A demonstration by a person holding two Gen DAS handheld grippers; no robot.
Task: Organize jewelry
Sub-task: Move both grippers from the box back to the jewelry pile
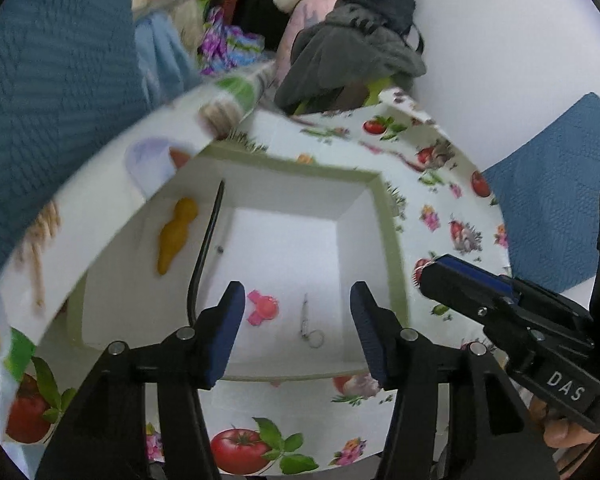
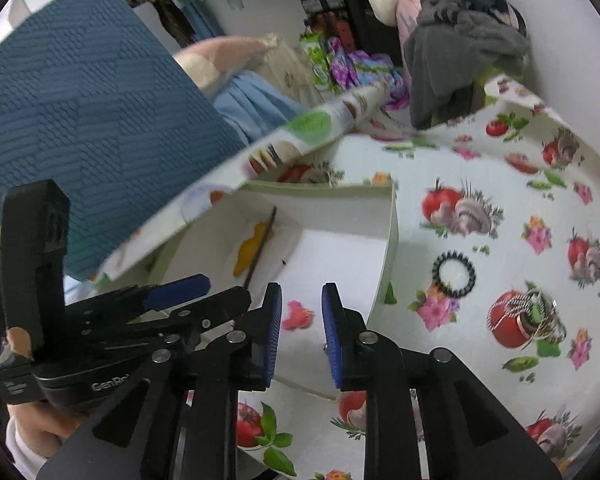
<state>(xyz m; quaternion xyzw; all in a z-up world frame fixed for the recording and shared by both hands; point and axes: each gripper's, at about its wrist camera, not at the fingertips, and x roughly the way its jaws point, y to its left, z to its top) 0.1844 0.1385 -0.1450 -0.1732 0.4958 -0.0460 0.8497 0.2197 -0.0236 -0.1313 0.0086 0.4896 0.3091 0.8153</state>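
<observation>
A white box (image 1: 374,204) with a green rim stands open on the patterned tablecloth. Inside lie a pink hair clip (image 1: 263,306), a silver earring with a ring (image 1: 309,322), a yellow piece (image 1: 175,233) and a black stick (image 1: 205,246). My left gripper (image 1: 298,328) is open just above the box's near edge, empty. My right gripper (image 2: 301,330) hangs over the box's near right corner (image 2: 388,248), jaws narrowly apart with nothing between them. A black spiral hair tie (image 2: 454,273) and a heap of bracelets (image 2: 534,316) lie on the cloth right of the box.
The box lid (image 1: 112,216) leans up at the left over a blue cushion (image 1: 56,92). Clothes (image 1: 348,40) are piled behind the table. Another blue cushion (image 1: 556,196) lies at the right. The right gripper's body (image 1: 512,320) shows in the left wrist view.
</observation>
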